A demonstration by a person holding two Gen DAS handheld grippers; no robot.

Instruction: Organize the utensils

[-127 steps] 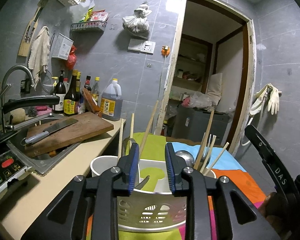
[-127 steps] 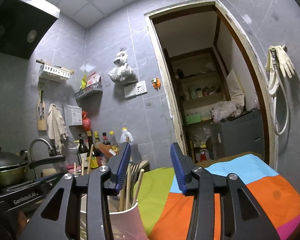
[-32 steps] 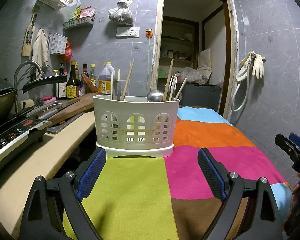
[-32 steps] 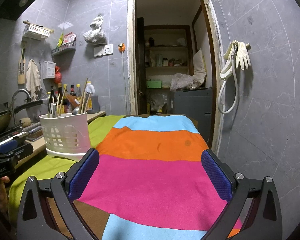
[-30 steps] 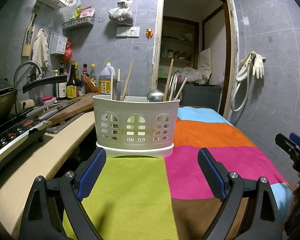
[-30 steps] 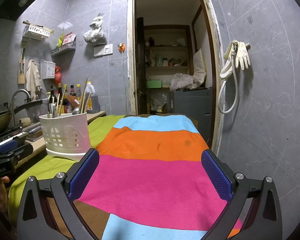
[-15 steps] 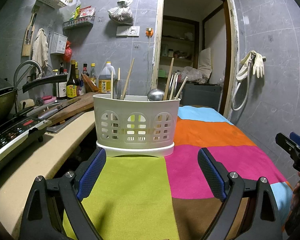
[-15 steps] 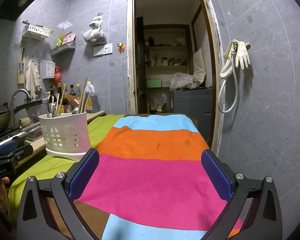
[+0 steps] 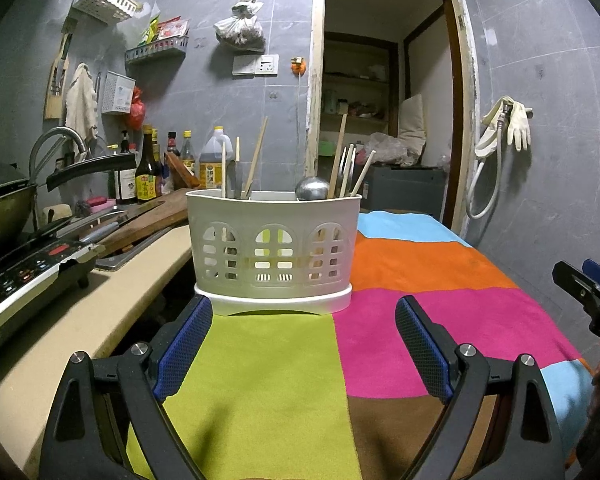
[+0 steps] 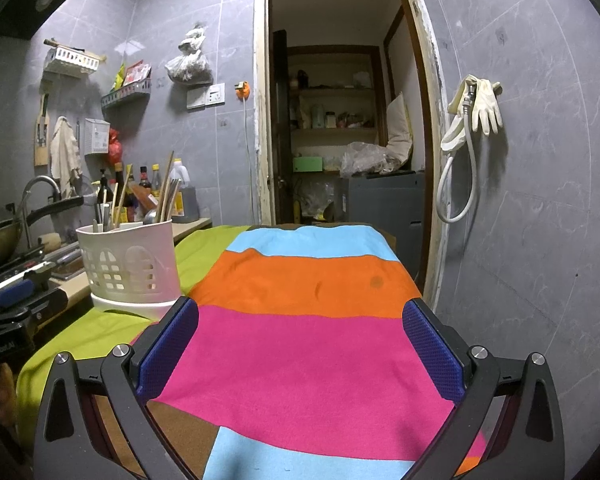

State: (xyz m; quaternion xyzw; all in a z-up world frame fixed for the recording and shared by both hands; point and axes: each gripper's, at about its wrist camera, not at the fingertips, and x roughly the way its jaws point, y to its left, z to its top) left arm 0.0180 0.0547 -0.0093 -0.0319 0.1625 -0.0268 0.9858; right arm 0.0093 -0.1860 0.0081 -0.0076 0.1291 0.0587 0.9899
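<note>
Two grippers, both spread wide, empty. Left gripper (image 9: 300, 344) low over striped cloth (image 9: 260, 380), facing white holder (image 9: 274, 252) just ahead; right gripper (image 10: 300, 348) well apart from it. Holder: roughly eight chopsticks (image 9: 256, 160), one ladle (image 9: 312, 189); count unsure, sticks overlap. Risk: nudging light holder topples it, spilling contents.

Bare striped cloth (image 10: 300, 360) ahead, utensil caddy (image 9: 274, 248) blocking far left
</note>
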